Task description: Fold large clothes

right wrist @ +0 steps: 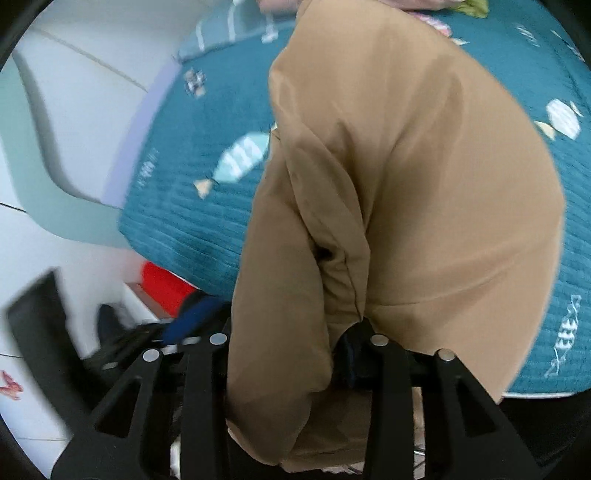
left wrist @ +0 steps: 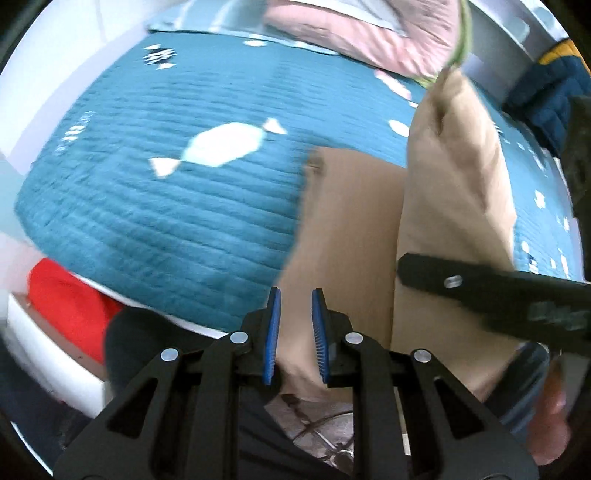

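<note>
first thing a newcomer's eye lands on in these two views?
The tan garment dominates: it fills the middle of the right wrist view, draped over the right hand-held gripper so its fingers are hidden. Behind it spreads the teal quilted bedspread with its white candy print. In the left wrist view, the left hand-held gripper shows blue pads parted, with tan cloth between them.

free: broad teal bed cover left of tan garment | blocked: pink bedding at far edge | right gripper crosses right side
</note>
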{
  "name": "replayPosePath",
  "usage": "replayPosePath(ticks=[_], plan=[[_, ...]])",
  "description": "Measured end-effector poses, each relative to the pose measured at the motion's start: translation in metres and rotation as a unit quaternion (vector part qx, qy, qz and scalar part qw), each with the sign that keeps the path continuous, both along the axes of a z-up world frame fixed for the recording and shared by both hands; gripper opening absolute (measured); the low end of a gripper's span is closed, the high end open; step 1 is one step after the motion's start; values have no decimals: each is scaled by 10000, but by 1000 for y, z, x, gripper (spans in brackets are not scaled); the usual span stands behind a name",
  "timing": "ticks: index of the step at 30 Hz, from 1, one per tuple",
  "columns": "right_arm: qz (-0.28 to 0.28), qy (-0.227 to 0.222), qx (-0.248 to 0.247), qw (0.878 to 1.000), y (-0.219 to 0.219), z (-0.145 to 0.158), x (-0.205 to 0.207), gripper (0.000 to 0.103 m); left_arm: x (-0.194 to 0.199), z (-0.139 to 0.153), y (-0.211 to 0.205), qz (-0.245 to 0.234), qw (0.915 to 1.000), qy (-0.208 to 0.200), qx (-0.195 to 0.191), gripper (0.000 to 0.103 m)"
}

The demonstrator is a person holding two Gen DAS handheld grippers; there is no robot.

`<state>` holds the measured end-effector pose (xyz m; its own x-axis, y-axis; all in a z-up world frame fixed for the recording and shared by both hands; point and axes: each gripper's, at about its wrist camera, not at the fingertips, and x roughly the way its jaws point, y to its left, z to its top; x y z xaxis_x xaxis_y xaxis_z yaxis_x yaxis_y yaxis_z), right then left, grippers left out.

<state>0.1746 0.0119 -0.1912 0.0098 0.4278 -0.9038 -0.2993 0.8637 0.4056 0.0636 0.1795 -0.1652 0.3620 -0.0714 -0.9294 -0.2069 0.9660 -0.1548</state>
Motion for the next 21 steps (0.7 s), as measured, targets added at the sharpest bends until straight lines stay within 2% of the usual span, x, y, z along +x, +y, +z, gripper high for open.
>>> replayPosePath(ticks=[2, 3, 4, 5, 7, 8, 10, 11, 12, 14, 17, 19, 21], plan=[[88, 111, 7, 9999, 14, -13, 2, 52, 1, -4, 11, 151, 9997, 45, 183, 23], [87, 235, 143, 9996, 19, -18, 3, 57, -1, -4, 17, 211, 9997, 51, 134, 23], [114, 345, 329, 9988, 21, -21, 2, 68, -4, -5, 23, 288, 9996, 65, 39, 23], [225, 523, 634, 9964, 27, -24, 3, 74, -7, -6, 29, 369, 9993, 86, -33, 23], [418, 753, 953, 9917, 37, -26, 6, 74, -13, -4, 38, 511, 9986, 109, -5, 25], [429, 807, 1019, 9906, 37, -28, 11, 74, -15, -3, 42, 601, 9981, 109, 50, 30], [526, 863, 1120, 9886, 39, -28, 12, 74, -20, 3, 47, 803, 9966, 69, 147, 47], [519, 978, 1343, 9847, 36, -27, 13, 74, -23, 10, 50, 903, 9958, -44, 139, 53], [457, 1145, 1611, 9792, 30, -25, 12, 74, -24, 14, 51, 914, 9957, -124, 92, 53], [289, 1656, 2260, 9595, 21, -32, 14, 74, -23, 23, 50, 816, 9963, -252, -4, 53], [42, 2289, 2916, 9287, 19, -43, 13, 74, -22, 43, 41, 780, 9952, -473, 352, 53], [-29, 2214, 2900, 9311, 18, -39, 14, 73, -23, 50, 42, 807, 9949, -541, 256, 54], [-55, 1835, 2625, 9473, 11, -23, 14, 73, -25, 54, 43, 750, 9953, -603, 74, 53]])
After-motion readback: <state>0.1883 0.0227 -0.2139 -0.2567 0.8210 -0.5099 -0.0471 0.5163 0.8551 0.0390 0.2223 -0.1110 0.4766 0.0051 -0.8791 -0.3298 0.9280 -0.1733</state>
